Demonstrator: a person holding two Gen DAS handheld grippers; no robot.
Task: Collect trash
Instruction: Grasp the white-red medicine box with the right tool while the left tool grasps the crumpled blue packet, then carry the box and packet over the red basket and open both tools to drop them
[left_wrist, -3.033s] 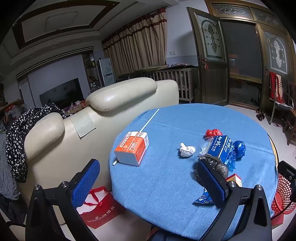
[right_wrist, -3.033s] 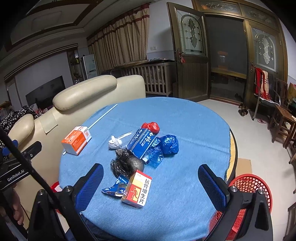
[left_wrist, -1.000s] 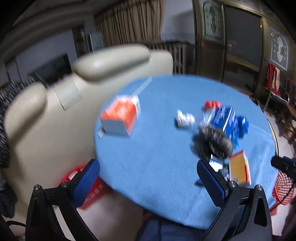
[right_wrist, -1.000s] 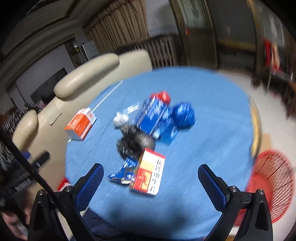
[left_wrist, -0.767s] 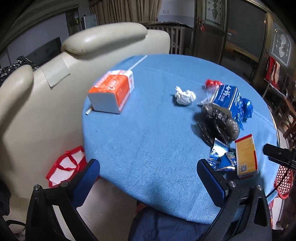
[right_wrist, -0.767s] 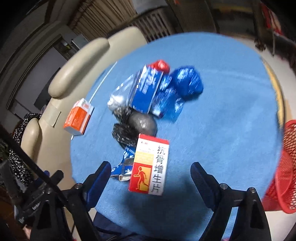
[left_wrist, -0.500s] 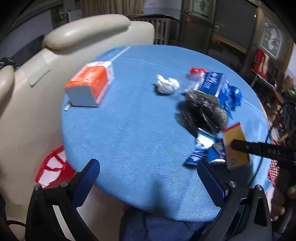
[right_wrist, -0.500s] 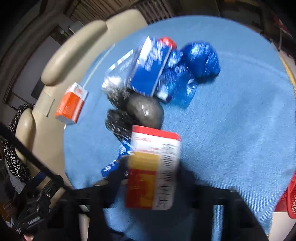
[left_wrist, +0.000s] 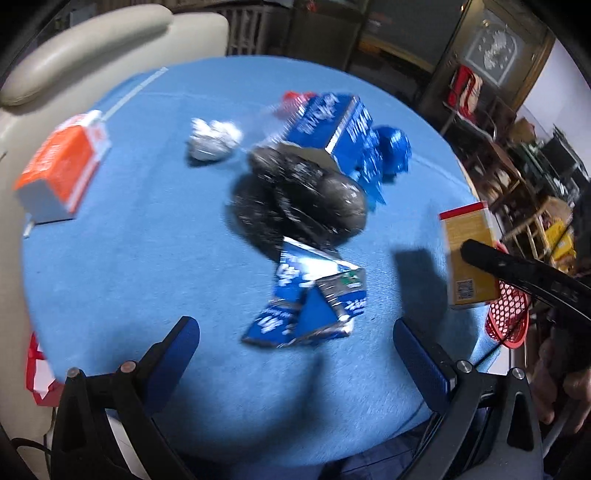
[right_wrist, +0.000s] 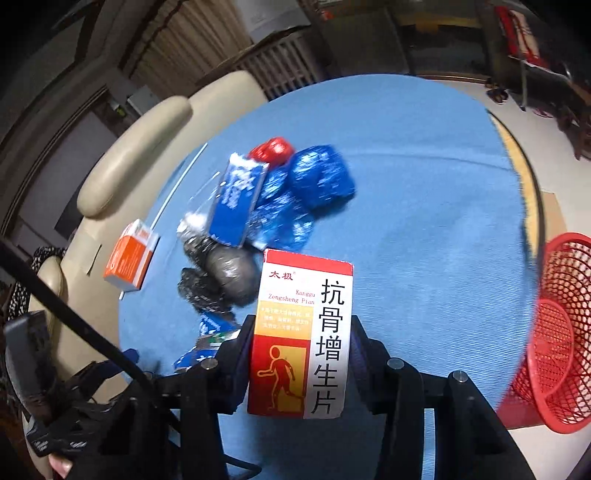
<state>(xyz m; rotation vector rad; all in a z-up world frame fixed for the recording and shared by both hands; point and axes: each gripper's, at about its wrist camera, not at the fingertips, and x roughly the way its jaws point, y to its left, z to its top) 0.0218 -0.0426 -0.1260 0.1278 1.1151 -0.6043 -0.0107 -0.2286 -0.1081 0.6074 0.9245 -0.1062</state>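
Observation:
My right gripper (right_wrist: 299, 343) is shut on a red, yellow and white medicine box (right_wrist: 303, 332) and holds it above the round blue table (right_wrist: 424, 184). The box also shows in the left wrist view (left_wrist: 469, 254), lifted at the right. My left gripper (left_wrist: 295, 347) is open and empty, just short of flattened blue wrappers (left_wrist: 314, 295). Beyond them lie a black plastic bag (left_wrist: 303, 199), a blue carton (left_wrist: 332, 125), a blue crumpled bag (left_wrist: 395, 147), a white paper ball (left_wrist: 212, 138) and a red scrap (right_wrist: 271, 147).
A red mesh basket (right_wrist: 557, 332) stands on the floor right of the table. An orange and white box (left_wrist: 62, 166) sits at the table's left edge. A cream sofa (right_wrist: 129, 155) backs the table. A red gift bag (left_wrist: 37, 376) is on the floor at left.
My right gripper closed on the medicine box and lifted it off the table. My left gripper moved forward over the table toward the blue wrappers.

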